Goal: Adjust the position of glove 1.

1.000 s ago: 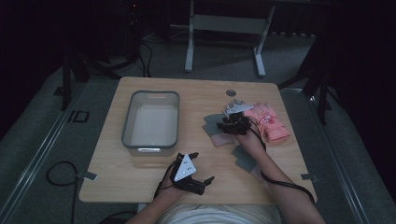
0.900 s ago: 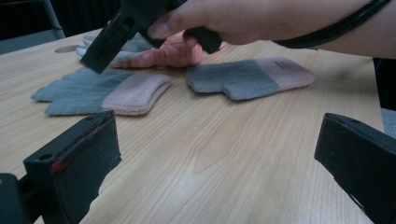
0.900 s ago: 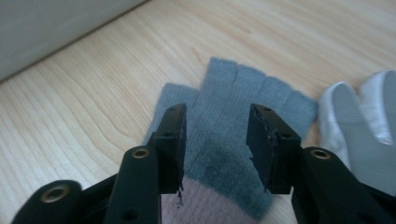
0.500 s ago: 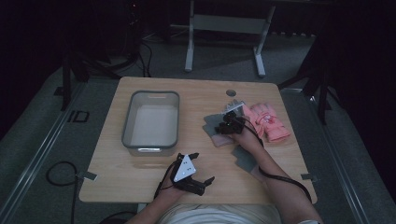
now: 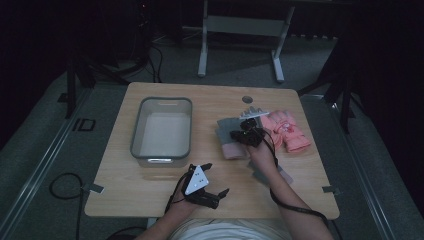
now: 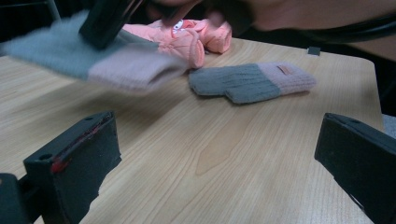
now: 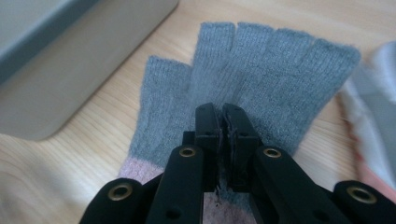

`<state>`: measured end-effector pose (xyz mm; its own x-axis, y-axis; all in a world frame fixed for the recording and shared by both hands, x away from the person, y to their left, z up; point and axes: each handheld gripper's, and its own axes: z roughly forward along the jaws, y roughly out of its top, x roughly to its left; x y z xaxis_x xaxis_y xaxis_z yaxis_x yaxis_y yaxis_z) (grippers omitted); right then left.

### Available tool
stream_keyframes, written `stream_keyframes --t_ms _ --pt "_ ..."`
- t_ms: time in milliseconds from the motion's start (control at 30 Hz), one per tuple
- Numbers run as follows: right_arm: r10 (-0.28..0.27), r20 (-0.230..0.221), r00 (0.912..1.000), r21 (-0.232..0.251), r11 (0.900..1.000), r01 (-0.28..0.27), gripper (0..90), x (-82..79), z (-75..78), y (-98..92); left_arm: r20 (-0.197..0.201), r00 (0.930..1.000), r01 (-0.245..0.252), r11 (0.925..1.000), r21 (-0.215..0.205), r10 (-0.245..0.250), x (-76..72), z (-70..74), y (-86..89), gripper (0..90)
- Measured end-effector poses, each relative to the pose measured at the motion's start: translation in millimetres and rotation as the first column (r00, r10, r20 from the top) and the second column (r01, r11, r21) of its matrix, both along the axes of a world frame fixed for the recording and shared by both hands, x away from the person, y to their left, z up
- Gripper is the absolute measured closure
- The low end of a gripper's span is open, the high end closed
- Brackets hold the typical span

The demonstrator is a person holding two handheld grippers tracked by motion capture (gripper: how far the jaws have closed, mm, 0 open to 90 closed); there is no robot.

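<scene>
A grey fingerless glove [image 7: 261, 70] with a pink cuff lies fingers away from me, right of the tub. My right gripper [image 7: 222, 112] has just been closing and is now shut on a pinch of its knit at the palm. From the left gripper view the same glove [image 6: 93, 60] looks blurred and lifted off the wood, with the right gripper [image 6: 105, 23] on top of it. In the high view this gripper [image 5: 245, 136] sits over the glove [image 5: 226, 131]. A matching glove [image 6: 252, 83] lies flat near the front edge. My left gripper [image 5: 207, 187] rests open at the front edge, nothing between its fingers [image 6: 79, 158].
A grey plastic tub [image 5: 162, 150] stands at the table's left middle. Pink padded gloves [image 5: 287, 131] lie right of the grey glove, with a pale fabric piece [image 5: 252, 113] just behind. A round hole [image 5: 247, 99] marks the table's far side.
The right gripper has shifted a little left and nearer onto the grey glove, and its jaws have shut on the fabric. The left gripper has stayed in place.
</scene>
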<state>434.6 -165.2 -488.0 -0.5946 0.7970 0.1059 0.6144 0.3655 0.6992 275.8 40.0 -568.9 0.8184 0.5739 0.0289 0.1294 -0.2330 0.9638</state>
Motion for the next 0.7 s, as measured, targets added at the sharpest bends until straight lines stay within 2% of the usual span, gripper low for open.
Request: stream_keyframes --t_ms 100,167,200,300,400,500,667,700 --pt "-0.068 0.021 0.9975 0.031 0.997 0.067 85.6 -22.8 6.7 -0.3 0.004 1.0000 -0.002 1.0000 0.004 0.002 -0.1 0.1 0.6 0.0" --pt "-0.092 0.039 0.9950 0.019 0.996 0.092 85.6 -37.0 4.7 1.5 0.003 1.0000 -0.008 1.0000 -0.002 0.008 0.1 -0.1 0.9 0.0" --pt "-0.112 0.026 0.9934 0.047 0.993 0.111 85.6 -43.2 2.7 0.8 0.003 0.9999 -0.012 0.9999 -0.004 0.012 0.1 -0.2 1.2 0.0" --pt "-0.126 -0.004 0.9920 0.031 0.992 0.126 85.5 -56.2 -8.3 4.8 -0.001 0.9998 -0.019 0.9998 -0.011 0.019 0.4 -0.3 1.7 0.0" --pt "-0.145 -0.051 0.9882 0.016 0.989 0.146 85.5 -59.2 -21.5 11.2 0.000 0.9998 -0.019 0.9998 -0.008 0.019 0.5 -0.2 1.6 0.0" --pt "-0.152 -0.046 0.9873 -0.006 0.988 0.152 85.5 -65.3 -29.1 17.9 0.004 0.9997 -0.024 0.9997 -0.009 0.024 0.0 -0.3 2.0 0.0" --pt "-0.172 -0.088 0.9812 0.003 0.985 0.173 85.4 -69.0 -41.0 17.4 0.001 0.9997 -0.023 0.9997 -0.006 0.023 0.5 -0.2 1.9 0.0" --pt "-0.176 -0.095 0.9798 0.017 0.984 0.178 85.4 -69.8 -42.5 16.9 -0.002 0.9997 -0.023 0.9997 -0.005 0.023 0.8 -0.2 1.9 0.0"
